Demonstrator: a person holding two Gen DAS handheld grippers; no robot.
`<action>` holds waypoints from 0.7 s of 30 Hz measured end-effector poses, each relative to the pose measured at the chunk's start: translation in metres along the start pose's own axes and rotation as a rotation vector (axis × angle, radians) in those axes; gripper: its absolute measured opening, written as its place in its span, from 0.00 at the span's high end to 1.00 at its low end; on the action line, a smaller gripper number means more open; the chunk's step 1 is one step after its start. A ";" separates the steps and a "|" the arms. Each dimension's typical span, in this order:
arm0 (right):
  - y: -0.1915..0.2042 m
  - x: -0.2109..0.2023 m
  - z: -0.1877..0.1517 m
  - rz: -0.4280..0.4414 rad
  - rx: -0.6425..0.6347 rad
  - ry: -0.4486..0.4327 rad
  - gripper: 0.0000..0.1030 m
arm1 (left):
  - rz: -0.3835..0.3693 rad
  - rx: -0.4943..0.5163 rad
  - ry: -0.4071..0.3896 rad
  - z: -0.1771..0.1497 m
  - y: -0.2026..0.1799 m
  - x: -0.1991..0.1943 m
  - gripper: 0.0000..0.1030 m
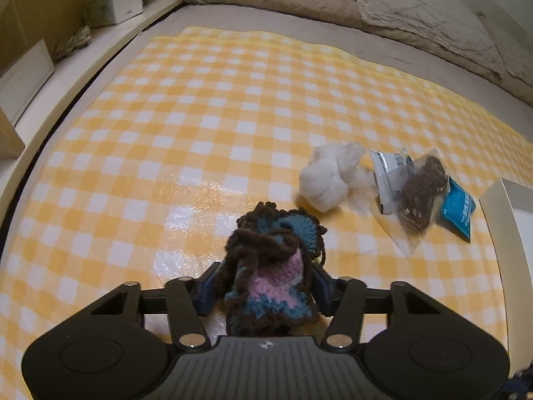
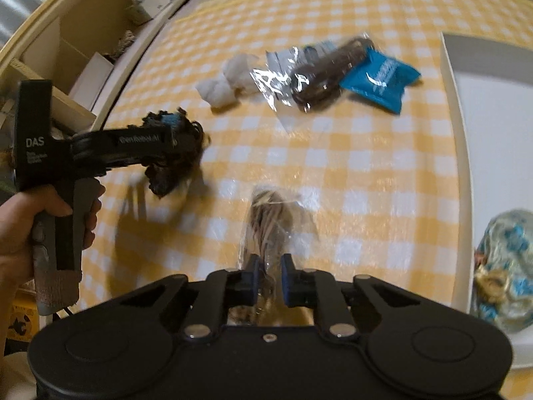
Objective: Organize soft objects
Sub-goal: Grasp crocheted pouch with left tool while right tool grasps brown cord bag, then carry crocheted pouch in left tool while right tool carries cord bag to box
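My left gripper is shut on a crocheted piece of brown, teal and pink yarn, held over the yellow checked cloth. The right wrist view shows that same left gripper at the left, held by a hand, with the crochet bunched in it. My right gripper is shut on a clear bag of beige and brown yarn that rests on the cloth. Beyond lie a white cotton wad, a clear bag of brown yarn and a blue packet.
A white box stands at the right edge of the cloth, with a wrapped blue and gold bundle inside. A beige blanket is heaped at the back. Shelves with a tissue box run along the left.
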State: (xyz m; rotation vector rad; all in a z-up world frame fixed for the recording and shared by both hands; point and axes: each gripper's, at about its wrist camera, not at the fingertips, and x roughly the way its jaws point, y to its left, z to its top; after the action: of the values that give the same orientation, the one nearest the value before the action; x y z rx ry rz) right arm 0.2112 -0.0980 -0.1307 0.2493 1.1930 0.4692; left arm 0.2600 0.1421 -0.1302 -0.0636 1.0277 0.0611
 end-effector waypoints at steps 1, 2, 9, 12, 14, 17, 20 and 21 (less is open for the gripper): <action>0.001 -0.002 0.001 -0.003 -0.012 -0.006 0.90 | -0.003 0.002 -0.002 0.000 -0.001 -0.001 0.51; 0.002 -0.004 0.002 -0.006 -0.025 -0.012 0.91 | -0.003 0.003 -0.004 0.000 -0.001 -0.003 0.52; 0.006 -0.012 0.003 -0.021 -0.081 -0.055 0.92 | -0.030 0.007 -0.049 -0.001 -0.006 -0.023 0.53; 0.005 -0.019 0.004 -0.031 -0.097 -0.085 0.92 | -0.048 0.005 -0.073 -0.002 -0.009 -0.034 0.53; 0.004 -0.024 0.005 -0.038 -0.098 -0.108 0.93 | -0.062 -0.002 -0.090 -0.003 -0.012 -0.042 0.53; 0.001 -0.035 0.007 -0.044 -0.101 -0.148 0.93 | -0.077 -0.008 -0.120 -0.003 -0.017 -0.055 0.53; -0.002 -0.050 0.008 -0.046 -0.101 -0.205 0.93 | -0.096 -0.018 -0.148 -0.002 -0.022 -0.067 0.53; -0.004 -0.055 0.008 -0.047 -0.099 -0.224 0.93 | -0.102 -0.020 -0.157 -0.002 -0.025 -0.071 0.53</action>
State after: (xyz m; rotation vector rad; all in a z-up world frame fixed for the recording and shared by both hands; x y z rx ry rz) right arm 0.2038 -0.1276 -0.0838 0.1833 0.9523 0.4453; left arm 0.2237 0.1159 -0.0698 -0.1278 0.8655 -0.0163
